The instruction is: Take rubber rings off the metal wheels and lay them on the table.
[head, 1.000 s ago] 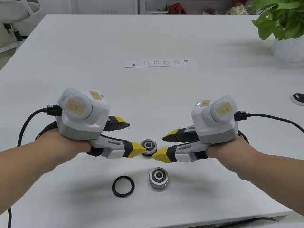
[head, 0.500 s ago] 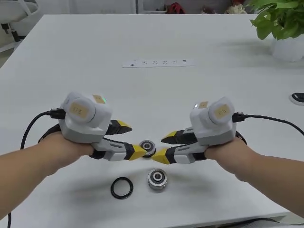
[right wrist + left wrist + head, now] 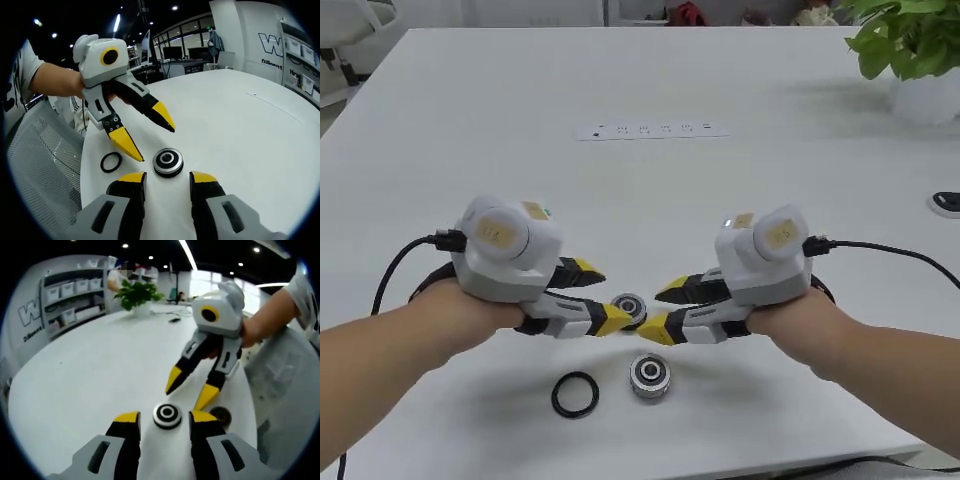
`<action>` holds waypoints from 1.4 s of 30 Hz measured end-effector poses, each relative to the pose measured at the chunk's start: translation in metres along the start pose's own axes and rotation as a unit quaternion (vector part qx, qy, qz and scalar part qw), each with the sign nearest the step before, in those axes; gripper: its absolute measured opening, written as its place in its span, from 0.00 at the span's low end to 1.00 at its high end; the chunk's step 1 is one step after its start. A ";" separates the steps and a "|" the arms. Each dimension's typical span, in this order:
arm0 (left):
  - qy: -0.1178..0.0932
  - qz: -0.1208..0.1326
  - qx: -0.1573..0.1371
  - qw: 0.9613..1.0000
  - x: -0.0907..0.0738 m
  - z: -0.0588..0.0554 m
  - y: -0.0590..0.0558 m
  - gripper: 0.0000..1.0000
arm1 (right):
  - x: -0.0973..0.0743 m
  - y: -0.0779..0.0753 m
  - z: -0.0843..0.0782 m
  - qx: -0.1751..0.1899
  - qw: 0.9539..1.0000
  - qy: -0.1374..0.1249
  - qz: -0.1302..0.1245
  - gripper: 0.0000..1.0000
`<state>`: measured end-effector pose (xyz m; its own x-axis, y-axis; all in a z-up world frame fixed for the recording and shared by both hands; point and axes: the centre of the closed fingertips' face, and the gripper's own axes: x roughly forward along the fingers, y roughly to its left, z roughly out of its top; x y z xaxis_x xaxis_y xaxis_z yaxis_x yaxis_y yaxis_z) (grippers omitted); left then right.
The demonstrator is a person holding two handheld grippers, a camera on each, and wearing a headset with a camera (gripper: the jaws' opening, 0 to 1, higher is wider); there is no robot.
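Rubber ring [image 3: 168, 173] on wheel [image 3: 168, 161] looks stretchy, grippy; we'd pinch its rim; left gripper [image 3: 608, 296], right gripper [image 3: 654, 312] both released beside wheel.

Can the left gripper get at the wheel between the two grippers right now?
Probably yes. The left gripper is open, and the wheel lies just ahead of its tips, nothing between. The open right gripper points in from the opposite side and might crowd it.
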<state>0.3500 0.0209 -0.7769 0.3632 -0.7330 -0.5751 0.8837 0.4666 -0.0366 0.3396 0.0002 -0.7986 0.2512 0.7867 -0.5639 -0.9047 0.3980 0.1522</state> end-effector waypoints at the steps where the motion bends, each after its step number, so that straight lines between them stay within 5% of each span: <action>1: 0.000 0.000 0.000 1.000 0.001 0.000 0.000 0.39 | 0.000 0.000 0.000 0.000 1.000 0.000 0.000 0.31; 42: 0.020 -0.011 0.007 1.000 0.021 -0.007 -0.005 0.18 | 0.003 0.001 -0.004 0.003 1.000 0.004 0.003 0.31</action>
<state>0.3507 0.0070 -0.7943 0.3318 -0.7222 -0.6069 0.8957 0.4431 -0.0375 0.3383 0.0008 -0.8035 0.2427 0.7851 -0.5699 -0.9042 0.3959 0.1604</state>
